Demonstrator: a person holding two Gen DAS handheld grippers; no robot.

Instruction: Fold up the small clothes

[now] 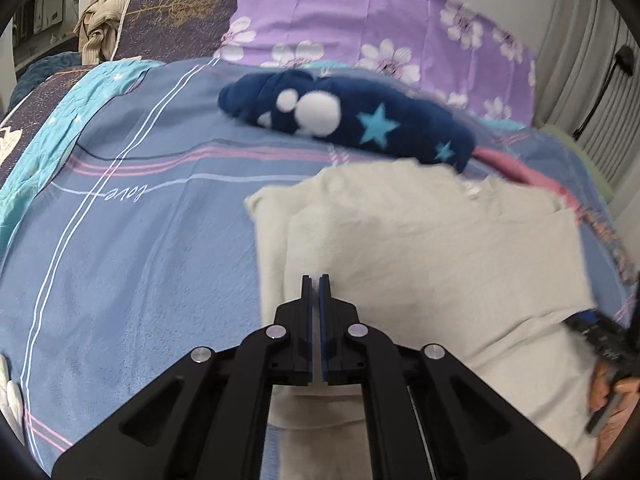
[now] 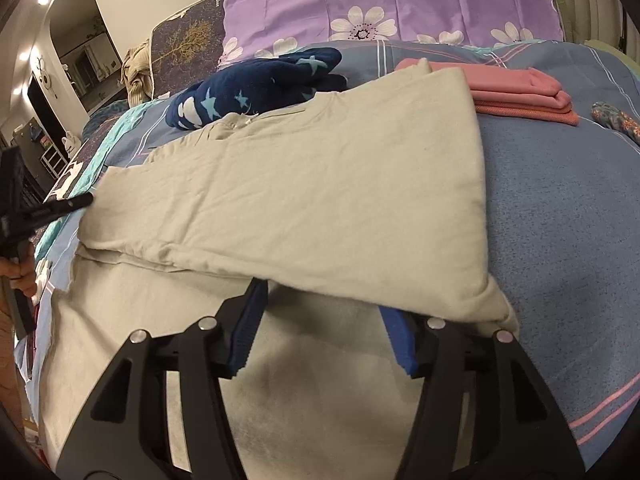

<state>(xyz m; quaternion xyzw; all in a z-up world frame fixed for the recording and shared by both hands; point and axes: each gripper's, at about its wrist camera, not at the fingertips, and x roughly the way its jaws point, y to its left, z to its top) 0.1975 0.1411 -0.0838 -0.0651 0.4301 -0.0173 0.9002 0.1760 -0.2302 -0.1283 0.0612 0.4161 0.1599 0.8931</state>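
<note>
Right wrist view: the right gripper (image 2: 320, 300) gapes under the folded cream garment (image 2: 300, 200), apparently freeing the flap, while the left gripper (image 1: 316, 280) hovers closed and empty.

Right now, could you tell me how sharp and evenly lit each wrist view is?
Left wrist view: motion-blurred, the navy garment and cream shirt smeared, light even. Right wrist view: sharp, shirt creases crisp, ceiling lights glaring at upper left. Both bulge with fisheye and darken at corners.

A: What fills the top of both views?
B: A purple pillow printed with white flowers (image 2: 384, 4).
A: And below?
B: A blue striped bedsheet (image 1: 140, 240); a dark tree-patterned cushion (image 1: 180, 4) upper left.
</note>
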